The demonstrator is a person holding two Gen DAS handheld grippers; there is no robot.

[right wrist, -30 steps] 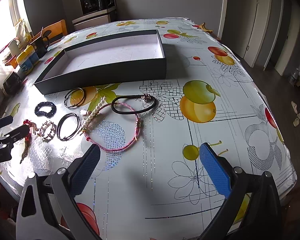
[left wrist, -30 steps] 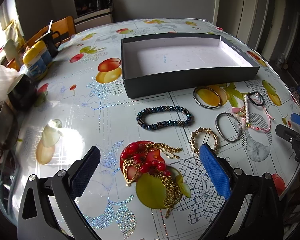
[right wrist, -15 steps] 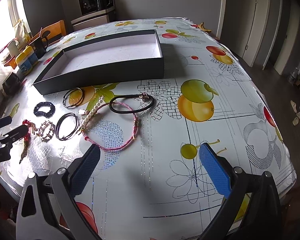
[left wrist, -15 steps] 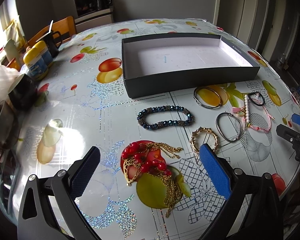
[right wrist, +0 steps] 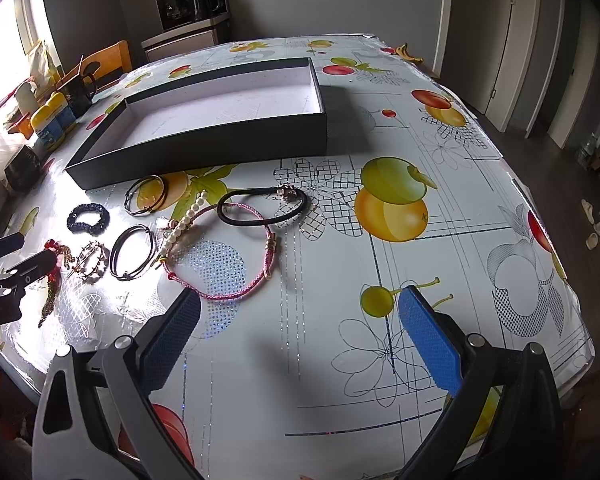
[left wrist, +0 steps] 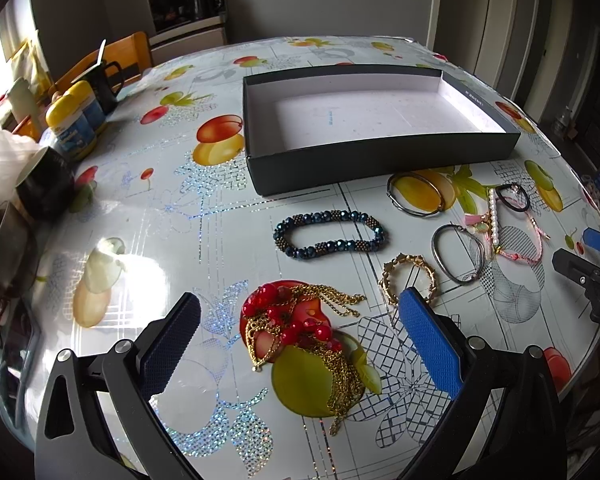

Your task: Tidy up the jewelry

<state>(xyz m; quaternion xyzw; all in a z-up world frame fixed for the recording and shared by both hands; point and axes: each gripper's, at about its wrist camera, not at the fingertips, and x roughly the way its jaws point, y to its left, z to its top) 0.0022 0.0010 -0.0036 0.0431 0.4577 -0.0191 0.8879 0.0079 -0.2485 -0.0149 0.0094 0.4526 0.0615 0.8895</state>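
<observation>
A dark open box [left wrist: 380,156] with a white inside stands empty on the fruit-print table; it also shows in the right wrist view [right wrist: 204,148]. My left gripper [left wrist: 300,320] is open above a red-bead and gold-chain necklace [left wrist: 300,328]. Beyond lie a blue beaded bracelet [left wrist: 328,234], a gold bracelet [left wrist: 406,276] and two metal bangles [left wrist: 414,198]. My right gripper [right wrist: 300,320] is open and empty, near a pink cord bracelet [right wrist: 236,256], a pearl strand [right wrist: 184,222] and a black hair tie [right wrist: 260,210].
Yellow-lidded jars [left wrist: 72,120], a black mug [left wrist: 104,80] and a dark cup [left wrist: 44,188] crowd the table's left edge. A wooden chair [left wrist: 120,56] stands behind. The table's right edge [right wrist: 572,320] drops to the floor.
Both grippers have drifted very slightly; the scene shifts a little right in the left view. Nothing was taken hold of or moved.
</observation>
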